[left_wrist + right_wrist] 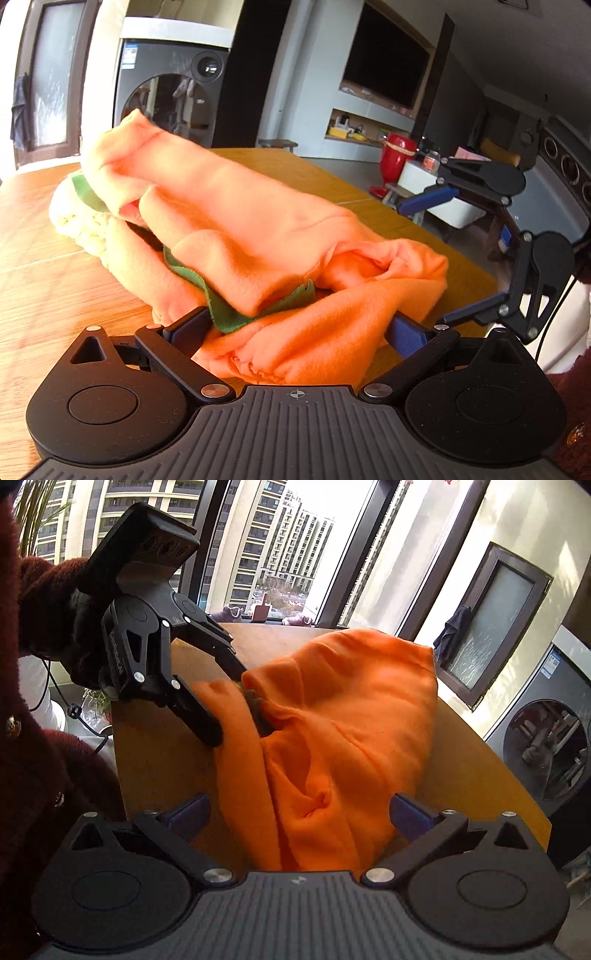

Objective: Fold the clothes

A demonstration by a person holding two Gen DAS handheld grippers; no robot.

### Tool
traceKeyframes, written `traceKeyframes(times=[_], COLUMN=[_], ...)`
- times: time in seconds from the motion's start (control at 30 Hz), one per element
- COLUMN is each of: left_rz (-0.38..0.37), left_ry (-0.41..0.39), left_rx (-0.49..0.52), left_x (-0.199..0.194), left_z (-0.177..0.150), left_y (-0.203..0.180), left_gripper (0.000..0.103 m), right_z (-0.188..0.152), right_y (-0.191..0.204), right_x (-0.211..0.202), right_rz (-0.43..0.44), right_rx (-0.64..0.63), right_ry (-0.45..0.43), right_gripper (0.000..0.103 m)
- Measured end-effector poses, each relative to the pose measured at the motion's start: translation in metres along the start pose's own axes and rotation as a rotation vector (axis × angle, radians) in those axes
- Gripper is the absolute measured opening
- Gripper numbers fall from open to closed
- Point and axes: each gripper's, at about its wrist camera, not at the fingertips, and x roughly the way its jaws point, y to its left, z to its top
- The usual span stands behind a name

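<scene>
An orange garment (258, 229) with green trim (221, 302) lies bunched on the wooden worktop (44, 266), its near end at the worktop's edge; the left tool (295, 325) stands wide open around its hem; the right tool (436, 262) is spread open beside it; bare wood stretches leftward.

The orange garment (258, 229) was soft, matt fleece with green ribbed trim (221, 310), the worktop (44, 280) smooth grained wood with a slight sheen, and the left gripper (299, 332) matt black plastic with shiny metal rivets.
</scene>
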Motion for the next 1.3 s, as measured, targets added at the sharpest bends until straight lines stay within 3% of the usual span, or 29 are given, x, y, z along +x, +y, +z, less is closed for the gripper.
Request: traceKeyframes(times=[0.2, 0.23, 0.27, 0.37, 0.53, 0.8, 0.93, 1.03, 1.17, 1.27, 1.3], left_rz=[0.042, 0.061, 0.08, 0.15, 0.235, 0.225, 0.177, 0.107, 0.009, -0.086, -0.116], left_ry=[0.003, 0.004, 0.006, 0.021, 0.043, 0.073, 0.127, 0.16, 0.148, 0.1, 0.087], left_rx=[0.048, 0.084, 0.12, 0.263, 0.515, 0.776, 0.824, 0.715, 0.389, 0.141, 0.056], left_x=[-0.013, -0.017, -0.02, -0.029, -0.034, 0.021, 0.047, 0.056, 0.059, 0.053, 0.052], left_z=[0.006, 0.006, 0.006, 0.004, 0.001, 0.017, 0.019, 0.021, 0.03, 0.038, 0.041], left_y=[-0.011, -0.015, -0.02, -0.037, -0.058, -0.07, -0.065, -0.046, -0.003, 0.032, 0.043], left_gripper=[0.102, 0.102, 0.102, 0.102, 0.103, 0.103, 0.103, 0.103, 0.103, 0.103, 0.103], right_z=[-0.005, -0.004, -0.003, -0.001, -0.01, -0.013, -0.022, -0.025, -0.017, -0.014, -0.016], right_y=[0.019, 0.017, 0.005, -0.031, -0.072, -0.082, -0.091, -0.098, -0.096, -0.101, -0.097], right_x=[0.027, 0.033, 0.038, 0.052, 0.058, 0.061, 0.062, 0.06, 0.035, 0.0, -0.001], right_rz=[-0.027, -0.015, 0.018, 0.114, 0.237, 0.273, 0.303, 0.328, 0.282, 0.201, 0.179], right_rx=[-0.08, -0.053, 0.039, 0.312, 0.61, 0.662, 0.722, 0.781, 0.721, 0.644, 0.619], right_ry=[-0.02, -0.014, -0.002, 0.029, 0.025, 0.031, 0.02, 0.011, -0.038, -0.132, -0.125], right_gripper=[0.102, 0.099, 0.09, 0.08, 0.078, 0.078, 0.078, 0.078, 0.079, 0.088, 0.092])
